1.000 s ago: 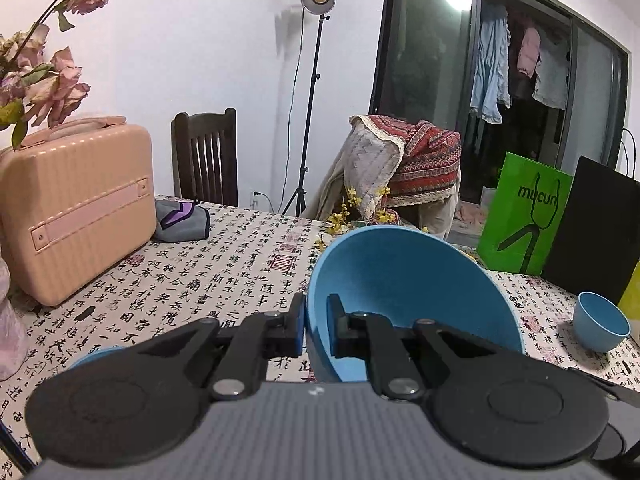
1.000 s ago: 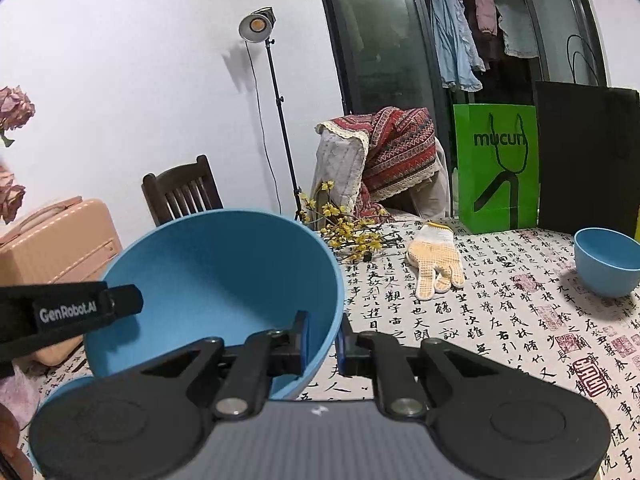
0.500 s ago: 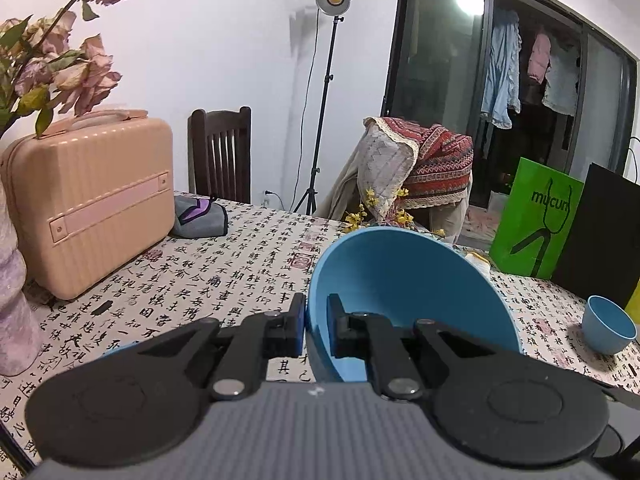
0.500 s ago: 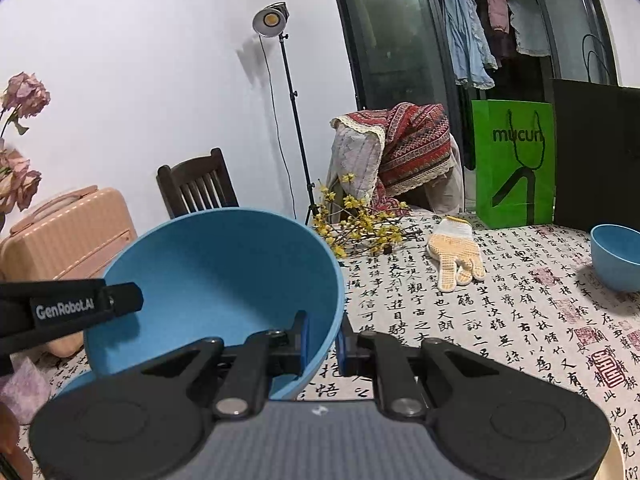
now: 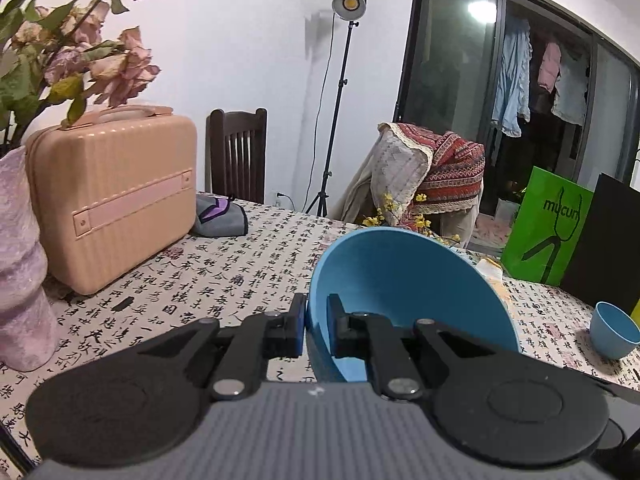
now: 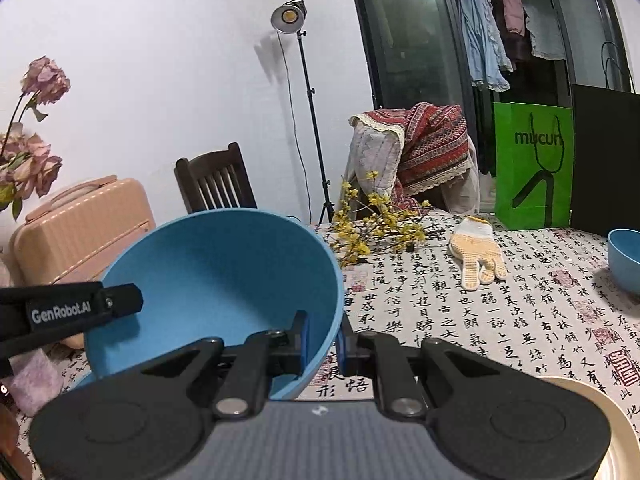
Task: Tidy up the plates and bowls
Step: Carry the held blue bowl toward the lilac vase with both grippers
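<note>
You carry the large blue plastic bowl [image 6: 216, 280], left gripper [image 5: 316, 324] and right gripper [image 6: 322, 338] clamping opposite rims; next, set it down level, both together.

The bowl [image 6: 224, 276] looks like matt blue plastic, smooth inside. The table [image 6: 460, 320] wears a printed cloth with a flat, unshiny weave. The case [image 5: 116, 192] is ribbed hard plastic with a soft sheen. The chair [image 5: 236, 152] is dark polished wood. The glove [image 6: 476, 252] is knitted fabric. The bag [image 6: 532, 164] is glossy green paper. The vase [image 5: 20, 264] appears velvety.
</note>
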Tool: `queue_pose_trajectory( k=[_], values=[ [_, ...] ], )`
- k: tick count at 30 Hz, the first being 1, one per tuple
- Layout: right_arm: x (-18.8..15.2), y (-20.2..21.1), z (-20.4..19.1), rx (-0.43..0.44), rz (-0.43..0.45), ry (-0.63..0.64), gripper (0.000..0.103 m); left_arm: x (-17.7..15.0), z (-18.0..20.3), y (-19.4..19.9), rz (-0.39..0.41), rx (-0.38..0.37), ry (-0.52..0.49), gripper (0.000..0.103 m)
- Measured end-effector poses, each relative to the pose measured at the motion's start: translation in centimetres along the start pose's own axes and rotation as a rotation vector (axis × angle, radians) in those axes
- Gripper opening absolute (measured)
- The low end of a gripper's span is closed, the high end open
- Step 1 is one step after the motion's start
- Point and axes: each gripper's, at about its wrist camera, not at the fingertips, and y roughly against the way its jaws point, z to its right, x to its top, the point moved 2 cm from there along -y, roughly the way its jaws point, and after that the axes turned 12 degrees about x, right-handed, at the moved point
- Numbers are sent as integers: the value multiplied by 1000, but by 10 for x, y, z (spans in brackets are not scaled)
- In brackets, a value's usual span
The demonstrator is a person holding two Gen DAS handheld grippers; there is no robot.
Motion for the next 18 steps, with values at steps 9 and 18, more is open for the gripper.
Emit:
queue_pose_trajectory(
  k=[9,18],
  values=[
    [-6,-6,-18,26,-15,12,13,-3,-20,0,-1,23,16,11],
    [-9,-15,-34,47,-31,23,13,-6,-39,-4,-11,38,32,11]
  ],
)
